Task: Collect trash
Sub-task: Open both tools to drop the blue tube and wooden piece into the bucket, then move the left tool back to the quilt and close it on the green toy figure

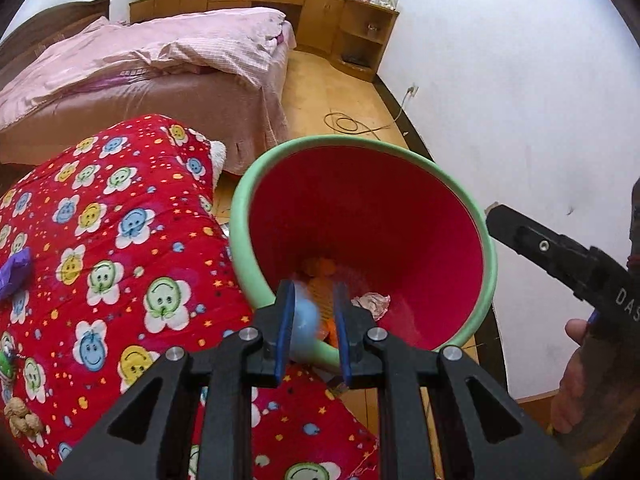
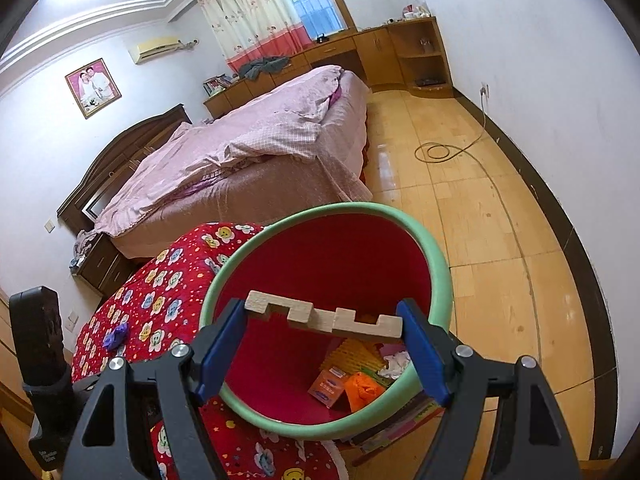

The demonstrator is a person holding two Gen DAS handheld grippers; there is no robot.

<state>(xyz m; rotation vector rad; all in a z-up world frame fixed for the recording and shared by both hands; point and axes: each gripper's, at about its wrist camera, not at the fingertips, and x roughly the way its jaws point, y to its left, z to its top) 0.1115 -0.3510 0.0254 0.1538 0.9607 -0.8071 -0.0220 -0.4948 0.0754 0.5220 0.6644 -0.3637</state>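
Note:
A bin with a red inside and a green rim [image 1: 240,216] [image 2: 436,256] stands beside a red smiley-print blanket [image 1: 120,240]. My left gripper [image 1: 313,287] hangs over the near rim, shut on a blurred pale blue wad [image 1: 306,314]. My right gripper [image 2: 322,307] is above the bin mouth, its blue pads clamped on the ends of a notched wooden piece [image 2: 320,318]. Its black finger [image 1: 520,236] shows at the right in the left wrist view. An orange box [image 2: 328,386], an orange wrapper [image 2: 366,394] and crumpled paper [image 1: 372,304] lie in the bin.
On the blanket lie a purple wad [image 1: 16,270] [image 2: 116,336] and peanuts [image 1: 22,420]. A bed with pink covers [image 2: 256,152] stands behind, wooden cabinets [image 2: 400,56] beyond. A cable [image 2: 436,152] coils on the wooden floor by the white wall. A person's hand [image 1: 576,380] is at right.

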